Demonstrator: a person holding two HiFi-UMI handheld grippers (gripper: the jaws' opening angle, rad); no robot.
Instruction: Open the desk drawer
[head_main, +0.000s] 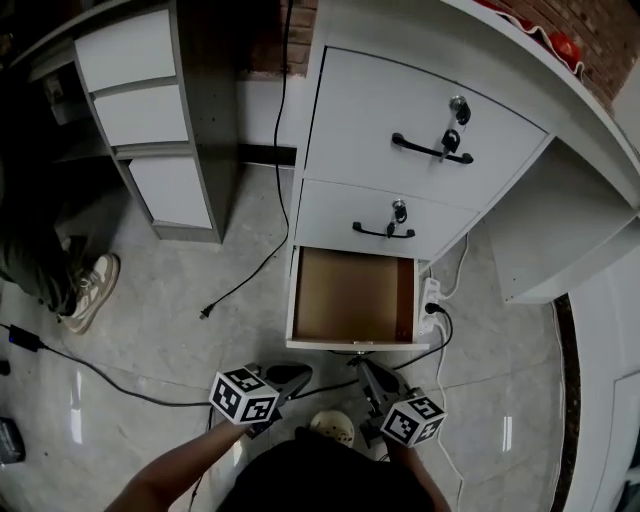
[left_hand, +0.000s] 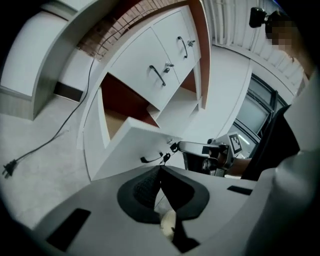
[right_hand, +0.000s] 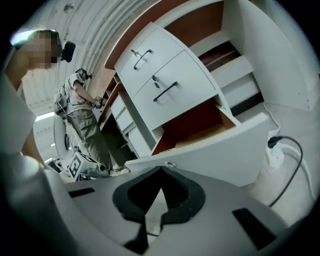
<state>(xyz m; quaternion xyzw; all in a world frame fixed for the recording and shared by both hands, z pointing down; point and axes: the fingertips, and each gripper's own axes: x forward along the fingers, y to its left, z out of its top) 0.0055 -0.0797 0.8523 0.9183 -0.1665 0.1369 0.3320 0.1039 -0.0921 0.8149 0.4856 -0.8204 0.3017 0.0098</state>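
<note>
Judge bottom drawer (head_main: 352, 296) out; hold left gripper (head_main: 298, 373) and right gripper (head_main: 368, 374), both closed on nothing, near its front; avoid nudging shut.

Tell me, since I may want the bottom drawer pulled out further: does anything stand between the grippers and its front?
Nothing visible does. The left gripper and right gripper, both shut, hang just before the front of the open bottom drawer. A black cable only trails on the floor past its corner.

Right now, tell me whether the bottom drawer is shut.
No, the bottom drawer stands pulled out, its brown inside showing.
</note>
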